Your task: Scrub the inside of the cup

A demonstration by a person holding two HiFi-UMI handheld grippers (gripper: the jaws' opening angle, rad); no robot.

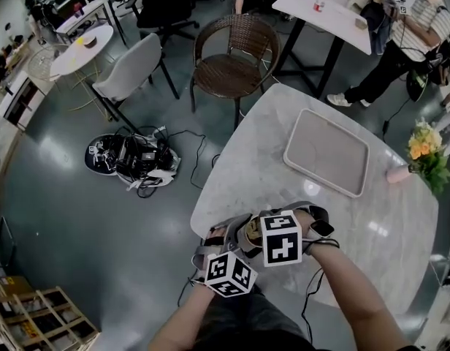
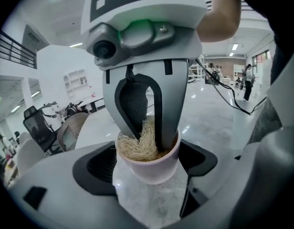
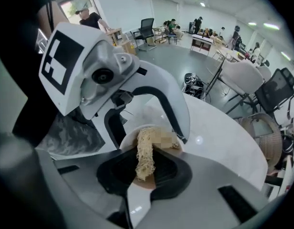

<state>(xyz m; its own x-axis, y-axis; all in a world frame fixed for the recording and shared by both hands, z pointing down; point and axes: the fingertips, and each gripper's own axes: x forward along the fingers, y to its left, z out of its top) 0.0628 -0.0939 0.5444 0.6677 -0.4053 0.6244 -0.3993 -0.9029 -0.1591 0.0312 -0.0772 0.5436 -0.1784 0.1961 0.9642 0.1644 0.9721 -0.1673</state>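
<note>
Cup point(image 2: 154, 171) is sitting clamped in the left gripper point(image 2: 148, 162), while the right gripper point(image 3: 142, 171) is pinching a scrubber point(image 3: 146, 149) inside it.

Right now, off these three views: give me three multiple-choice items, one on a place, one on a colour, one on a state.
1. Where is the scrubber?
A. Inside the cup
B. On the tray
C. On the floor

2. What colour is the scrubber?
A. Blue
B. Pale straw yellow
C. Black

3. What is the left gripper doing?
A. Open and empty
B. Clamped on the cup
C. Resting on the tray

Answers:
1 A: the left gripper view shows the fibres packed inside the cup's rim, with the right gripper gripping them.
2 B: both gripper views show pale straw-coloured fibres.
3 B: the cup sits gripped between its two dark pads.
</note>
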